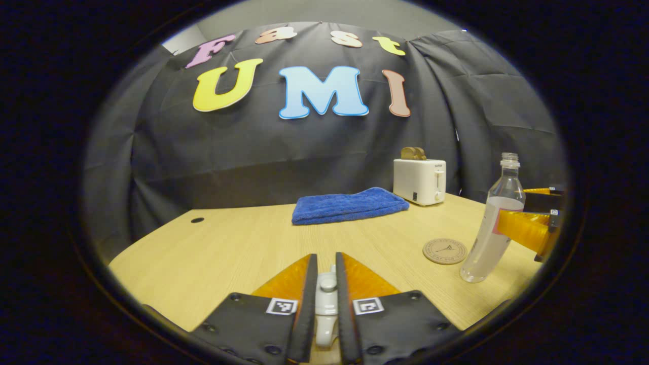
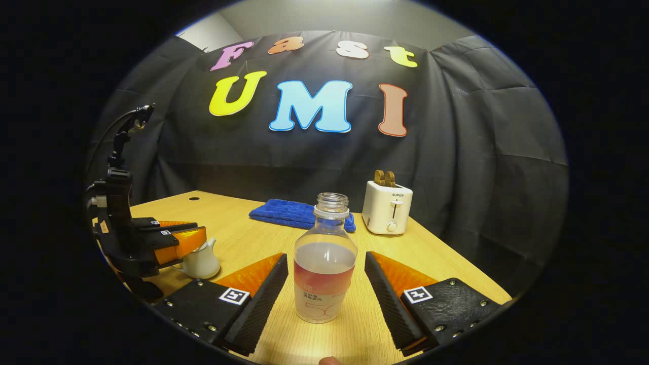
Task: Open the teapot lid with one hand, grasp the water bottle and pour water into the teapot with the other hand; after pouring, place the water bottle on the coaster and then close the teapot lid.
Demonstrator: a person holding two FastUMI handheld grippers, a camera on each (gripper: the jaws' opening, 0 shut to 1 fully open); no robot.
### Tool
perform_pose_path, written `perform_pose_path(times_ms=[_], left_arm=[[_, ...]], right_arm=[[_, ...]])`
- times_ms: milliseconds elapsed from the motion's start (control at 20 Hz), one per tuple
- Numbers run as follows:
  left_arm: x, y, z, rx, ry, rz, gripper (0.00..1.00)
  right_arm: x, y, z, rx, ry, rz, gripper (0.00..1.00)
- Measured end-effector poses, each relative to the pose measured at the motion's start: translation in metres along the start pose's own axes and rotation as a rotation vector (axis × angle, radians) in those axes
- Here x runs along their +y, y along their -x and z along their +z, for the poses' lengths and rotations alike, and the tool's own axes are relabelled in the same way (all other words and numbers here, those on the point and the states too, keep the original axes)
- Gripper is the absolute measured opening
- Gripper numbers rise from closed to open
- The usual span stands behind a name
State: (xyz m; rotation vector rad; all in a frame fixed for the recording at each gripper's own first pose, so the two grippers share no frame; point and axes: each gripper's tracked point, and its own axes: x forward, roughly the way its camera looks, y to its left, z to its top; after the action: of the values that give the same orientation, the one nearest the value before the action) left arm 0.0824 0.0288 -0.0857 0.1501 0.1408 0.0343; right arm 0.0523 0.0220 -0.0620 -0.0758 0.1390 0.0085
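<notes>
My left gripper (image 1: 327, 258) is shut on the knob of the white teapot lid (image 1: 327, 283), low in the left gripper view. The right gripper view shows that gripper (image 2: 200, 229) sitting on top of the small white teapot (image 2: 202, 262) at the table's left; whether the lid is lifted I cannot tell. The clear water bottle (image 2: 324, 284), uncapped and partly full, stands upright on the table. My right gripper (image 2: 325, 257) is open, one finger on each side of the bottle with a gap to each. The round coaster (image 1: 444, 251) lies just left of the bottle (image 1: 494, 223).
A folded blue towel (image 1: 350, 205) lies at the back of the wooden table (image 1: 228, 253). A white toaster (image 1: 420, 180) holding toast stands to its right. The table's right edge runs close behind the bottle.
</notes>
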Motion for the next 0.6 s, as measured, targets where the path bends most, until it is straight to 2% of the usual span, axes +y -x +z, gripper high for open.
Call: perform_pose_path(times_ms=[50, 350, 600], left_arm=[[-0.002, 0.002, -0.001, 0.002, -0.002, 0.005, 0.21], [-0.003, 0.003, 0.003, -0.012, -0.013, -0.021, 0.13], [-0.003, 0.003, 0.006, -0.019, 0.010, -0.030, 0.12]], right_arm=[[0.001, 0.000, 0.000, 0.003, -0.001, 0.001, 0.95], [0.000, -0.003, -0.006, 0.019, -0.011, 0.001, 0.95], [0.000, -0.007, -0.013, 0.038, -0.009, 0.001, 0.95]])
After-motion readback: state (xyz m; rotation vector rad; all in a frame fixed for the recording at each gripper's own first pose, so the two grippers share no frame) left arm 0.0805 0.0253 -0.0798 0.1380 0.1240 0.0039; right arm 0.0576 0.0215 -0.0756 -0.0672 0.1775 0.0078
